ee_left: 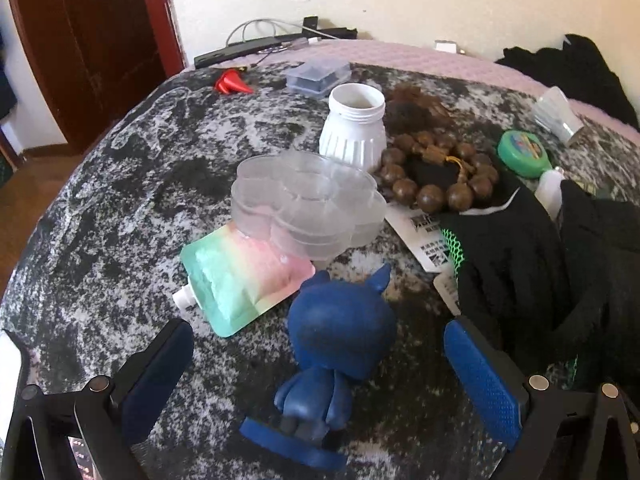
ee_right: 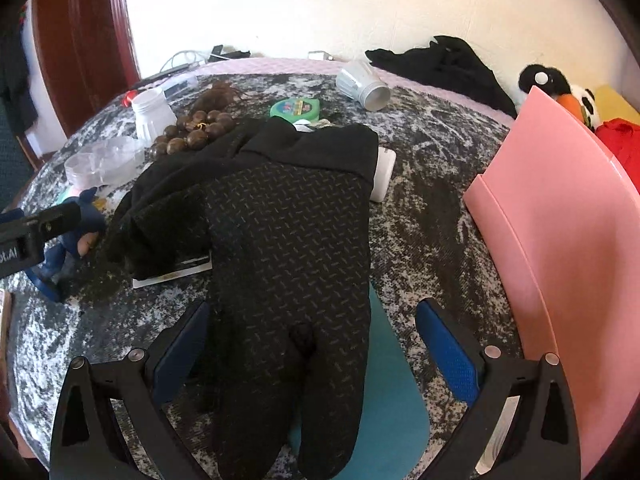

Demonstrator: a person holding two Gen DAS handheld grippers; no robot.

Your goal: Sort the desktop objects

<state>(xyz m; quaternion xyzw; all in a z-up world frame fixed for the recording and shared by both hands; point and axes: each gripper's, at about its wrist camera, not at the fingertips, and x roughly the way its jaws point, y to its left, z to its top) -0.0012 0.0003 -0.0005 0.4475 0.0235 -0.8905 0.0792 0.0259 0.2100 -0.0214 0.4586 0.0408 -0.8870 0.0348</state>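
A blue bear figurine [ee_left: 332, 344] stands on a blue base, back to me, on the grey mottled cloth. My left gripper [ee_left: 320, 356] is open, one finger on each side of it, not touching. The figurine also shows in the right wrist view [ee_right: 82, 220], next to the left gripper's finger [ee_right: 52, 218]. My right gripper [ee_right: 316, 340] is open around the fingers of a black glove [ee_right: 288, 232], which lies over a teal object [ee_right: 388, 384]. The glove also shows in the left wrist view [ee_left: 516, 264].
A clear flower-shaped box [ee_left: 308, 200], a pastel spout pouch [ee_left: 240, 276], a white jar [ee_left: 354, 128], wooden beads [ee_left: 436, 172] and a green tape measure [ee_left: 524, 152] lie nearby. A pink bin [ee_right: 560, 232] stands at the right. A silver cup [ee_right: 364, 84] lies tipped.
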